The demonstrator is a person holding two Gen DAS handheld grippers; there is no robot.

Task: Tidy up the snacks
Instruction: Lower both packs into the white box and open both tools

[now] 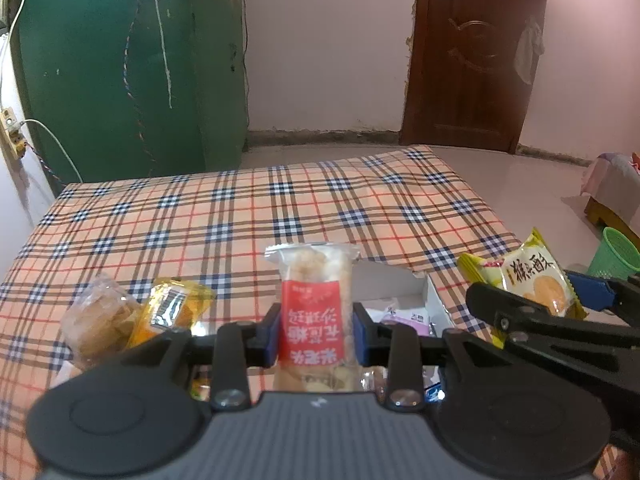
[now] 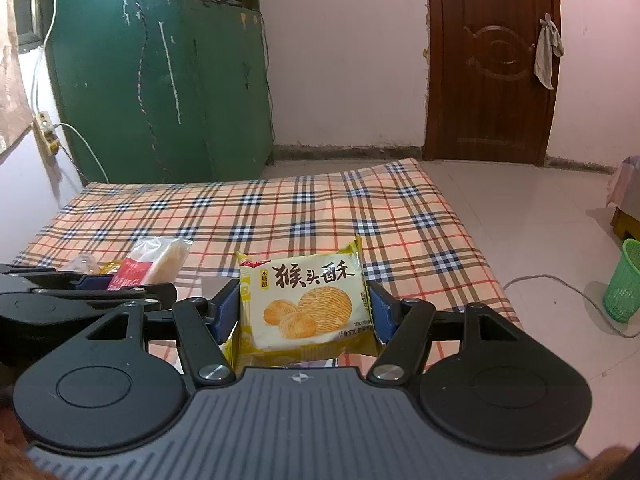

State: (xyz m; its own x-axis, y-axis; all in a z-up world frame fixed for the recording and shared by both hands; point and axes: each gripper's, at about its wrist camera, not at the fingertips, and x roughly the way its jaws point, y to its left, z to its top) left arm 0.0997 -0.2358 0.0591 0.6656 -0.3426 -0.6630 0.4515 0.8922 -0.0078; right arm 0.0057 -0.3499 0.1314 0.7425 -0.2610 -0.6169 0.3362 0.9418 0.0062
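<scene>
Light: soft, even indoor, pinkish cast | Glare: sheen on pale glossy tiled floor (image 2: 500,200) | Shadows: faint | Distortion: fisheye bends dark brown wooden door (image 2: 492,60), corners black | Blur: clear-wrapped brown snack (image 1: 100,320) soft; left-wrist view slightly hazier than right.

A plaid cloth (image 2: 320,216) in orange, navy and red covers a low flat surface that fills the middle of the room. Behind it to the left stands a big green cabinet (image 2: 160,80), scuffed and streaked with white marks, with a twisted cord hanging down its front. The walls (image 2: 344,60) are pale pink, raw at the base. A brown wooden door (image 2: 492,60) is shut at the back right, a rag (image 2: 547,54) hanging on it. On the left wall, a socket (image 2: 44,132) carries a white cable. The floor (image 2: 520,208) is glossy pale tile. A green mesh bin (image 2: 624,280) stands at the right.
</scene>
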